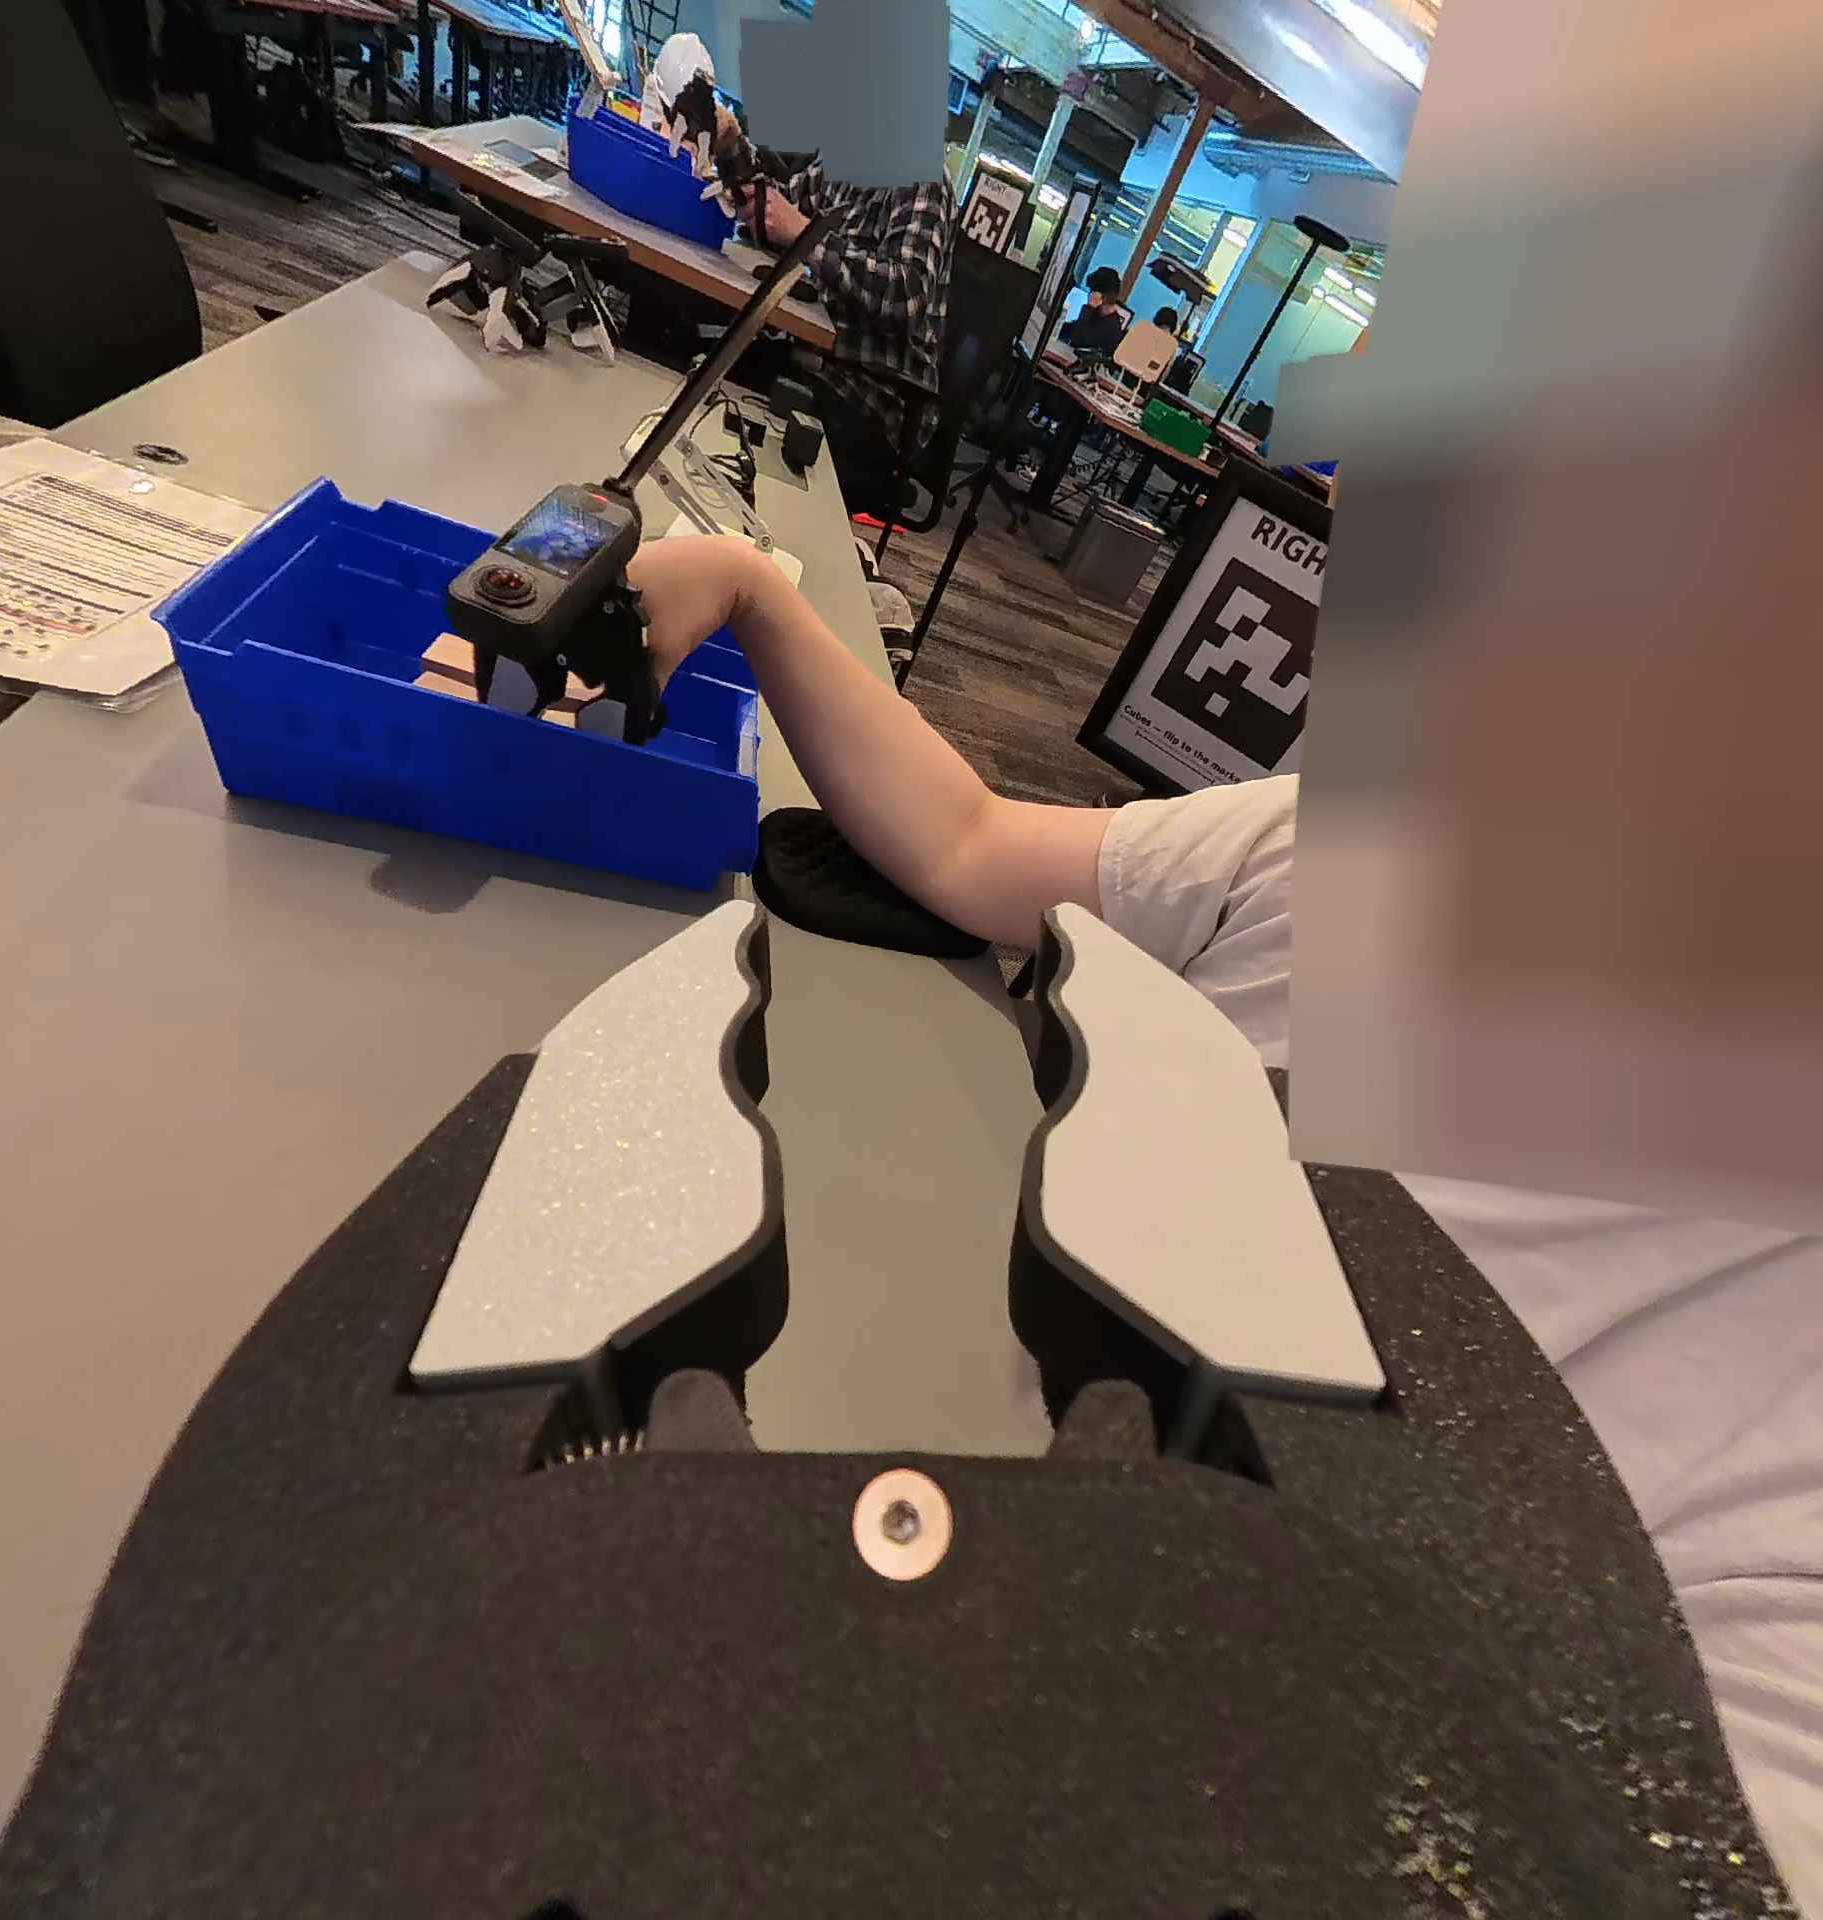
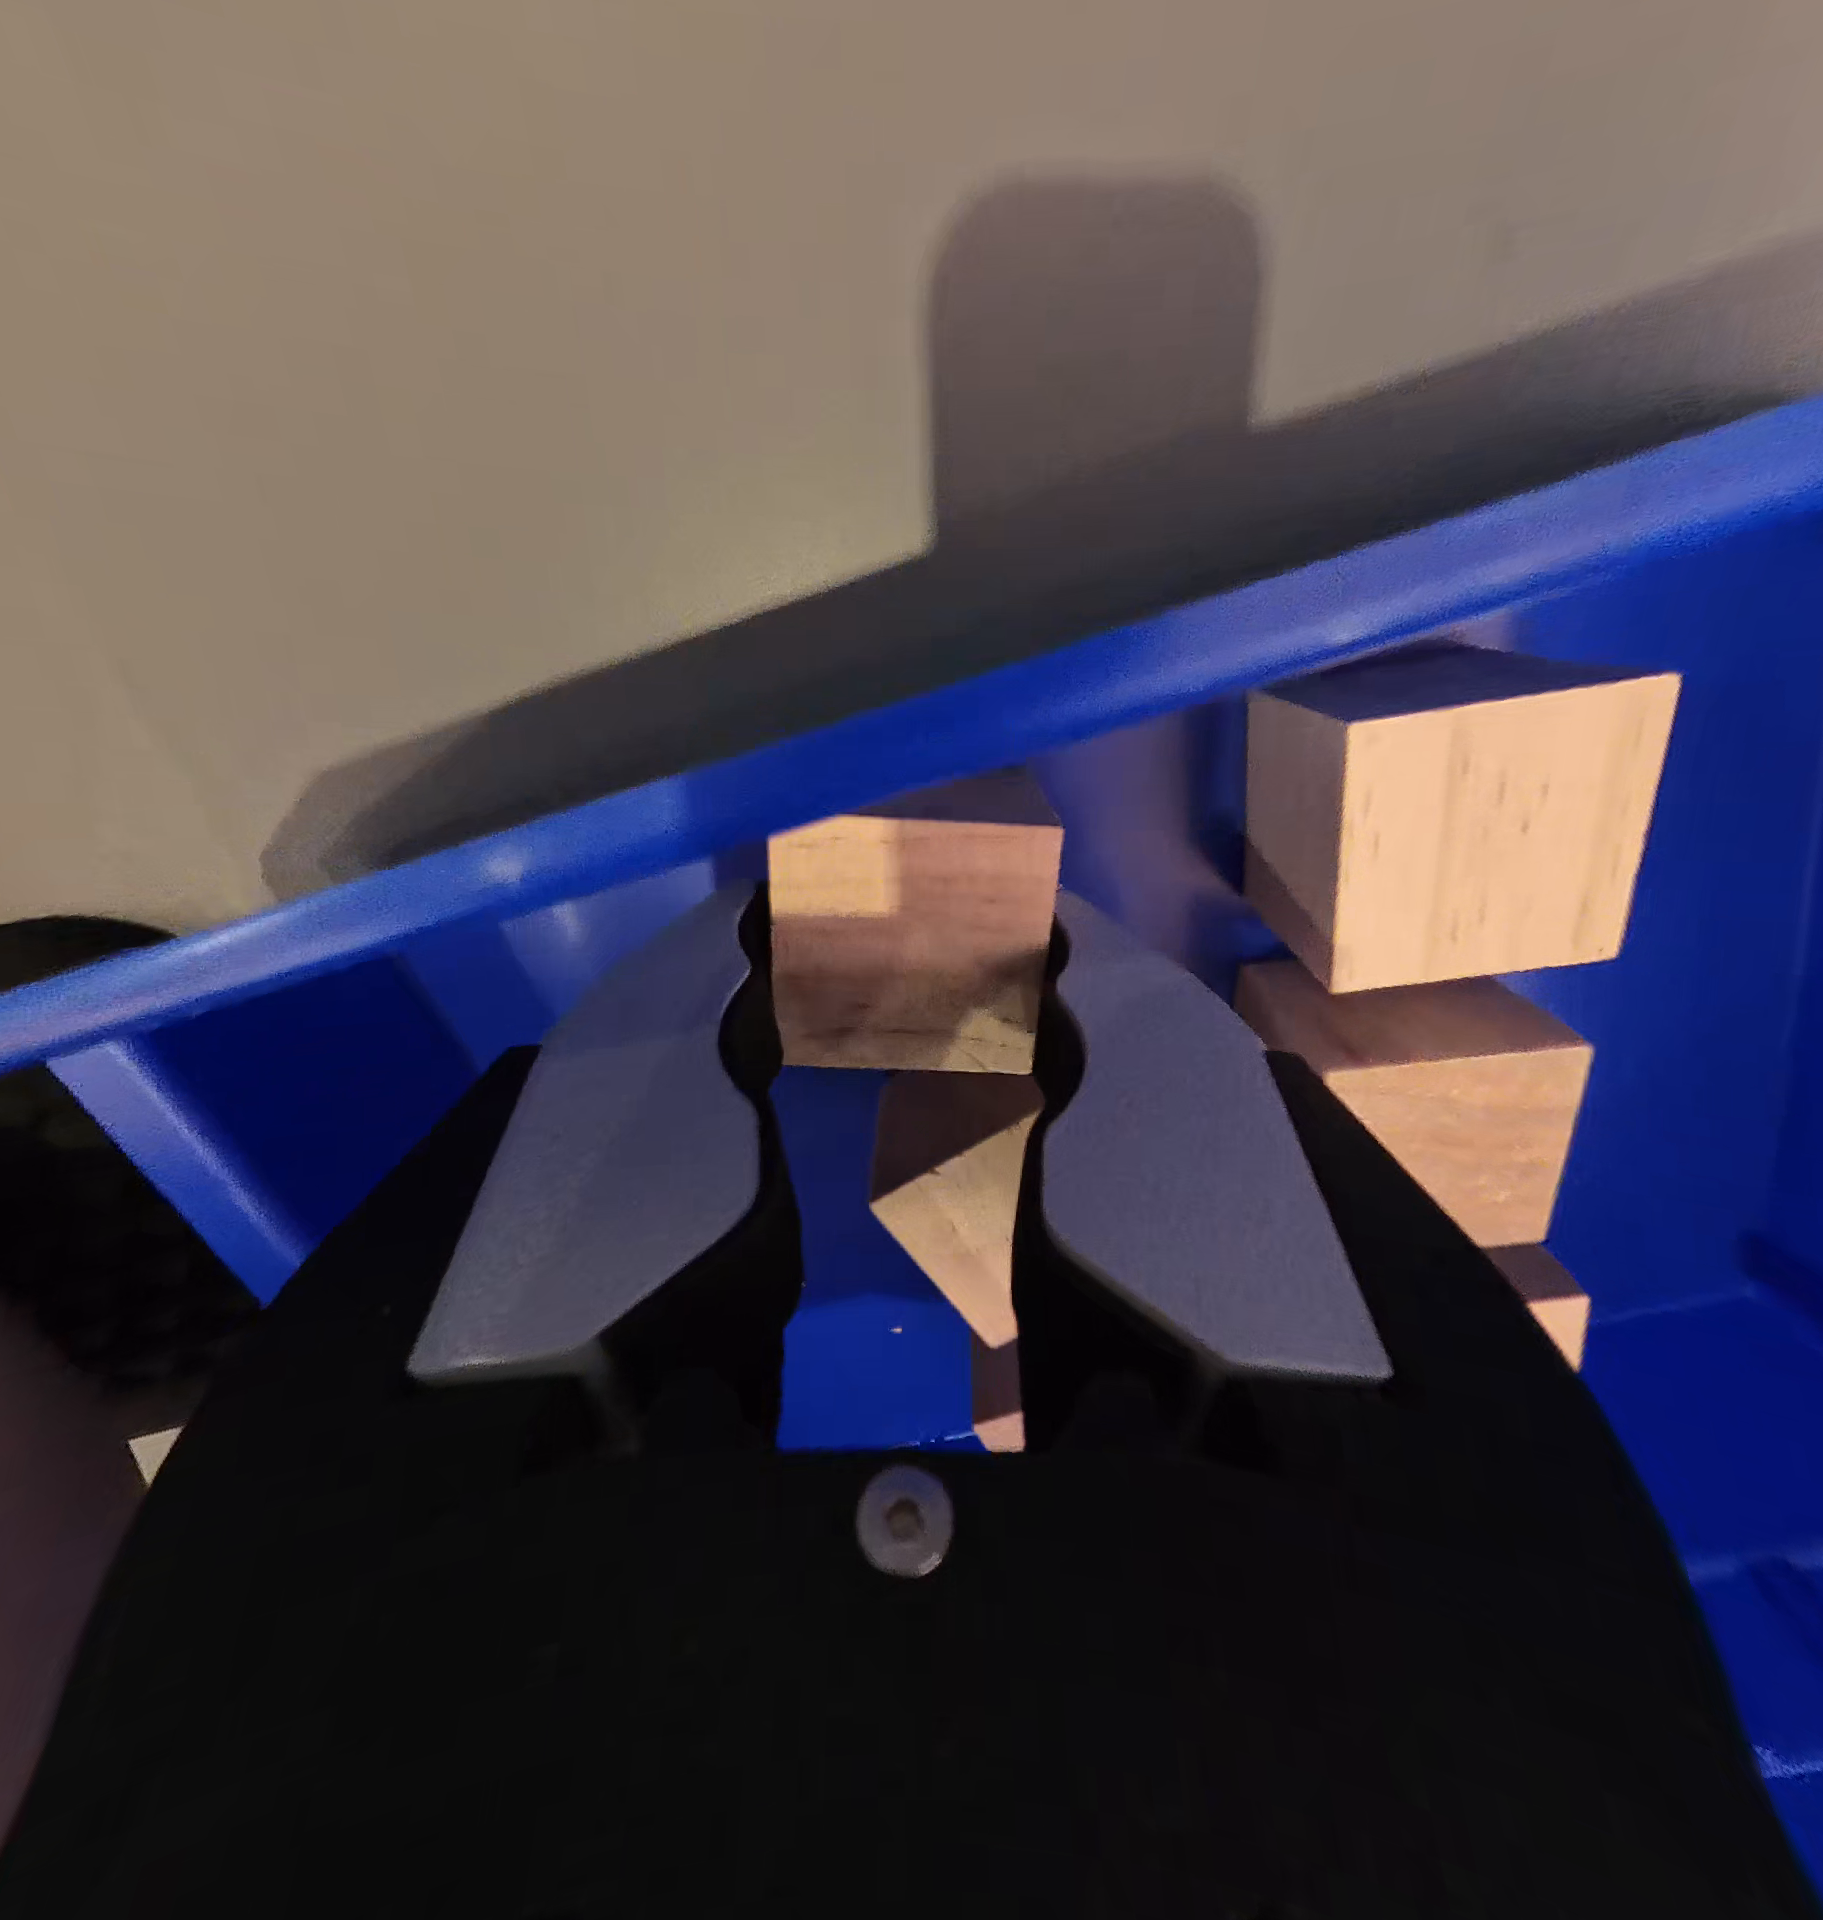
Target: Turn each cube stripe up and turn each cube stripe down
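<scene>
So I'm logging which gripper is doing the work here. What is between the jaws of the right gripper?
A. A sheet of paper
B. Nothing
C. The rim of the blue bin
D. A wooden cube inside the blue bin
D: in the right wrist view the right gripper has its jaws against both sides of a wooden cube inside the blue bin.

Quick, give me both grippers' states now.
Left gripper: open, empty, above the table.
Right gripper: shut on a wooden cube inside the blue bin.
</scene>
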`<action>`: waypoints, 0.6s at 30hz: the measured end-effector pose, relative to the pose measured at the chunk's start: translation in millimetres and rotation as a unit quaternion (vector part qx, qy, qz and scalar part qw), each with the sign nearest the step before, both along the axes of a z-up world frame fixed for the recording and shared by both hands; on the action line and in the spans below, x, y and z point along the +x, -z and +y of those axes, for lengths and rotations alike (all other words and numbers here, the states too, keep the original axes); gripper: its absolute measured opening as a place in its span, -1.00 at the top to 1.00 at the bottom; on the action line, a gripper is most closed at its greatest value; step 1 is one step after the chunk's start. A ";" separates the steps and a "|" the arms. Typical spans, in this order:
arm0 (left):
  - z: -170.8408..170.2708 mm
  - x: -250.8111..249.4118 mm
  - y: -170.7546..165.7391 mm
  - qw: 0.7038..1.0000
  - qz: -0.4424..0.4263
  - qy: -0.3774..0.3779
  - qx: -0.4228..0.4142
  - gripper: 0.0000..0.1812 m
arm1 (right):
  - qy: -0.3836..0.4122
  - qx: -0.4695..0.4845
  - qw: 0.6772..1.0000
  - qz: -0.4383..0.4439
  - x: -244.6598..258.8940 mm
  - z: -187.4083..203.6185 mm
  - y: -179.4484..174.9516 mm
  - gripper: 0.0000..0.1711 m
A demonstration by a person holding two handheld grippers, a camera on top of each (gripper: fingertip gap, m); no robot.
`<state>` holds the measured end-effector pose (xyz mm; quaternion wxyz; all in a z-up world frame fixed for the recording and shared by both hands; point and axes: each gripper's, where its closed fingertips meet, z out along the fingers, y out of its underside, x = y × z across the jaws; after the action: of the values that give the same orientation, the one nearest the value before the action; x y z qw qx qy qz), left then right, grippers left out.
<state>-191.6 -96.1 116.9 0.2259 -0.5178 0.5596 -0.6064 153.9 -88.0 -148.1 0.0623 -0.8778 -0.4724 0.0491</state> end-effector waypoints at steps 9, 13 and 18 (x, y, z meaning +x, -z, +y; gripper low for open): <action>-2.4 -9.0 -5.3 1.000 0.001 -0.004 0.010 0.46 | 0.011 0.113 0.993 0.024 4.3 18.2 -32.1 0.44; 23.6 -22.6 -5.2 0.996 0.030 -0.088 -0.008 0.49 | 0.071 0.280 0.957 0.006 42.2 34.1 -92.8 0.46; 136.1 -93.2 22.6 0.886 0.156 -0.430 0.076 0.48 | 0.371 0.369 0.852 -0.021 151.3 24.4 -142.0 0.56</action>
<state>-284.8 40.1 94.3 0.4131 -0.7770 0.3545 -0.3160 305.2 -63.5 -6.1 0.3852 -0.9012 -0.0967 -0.1737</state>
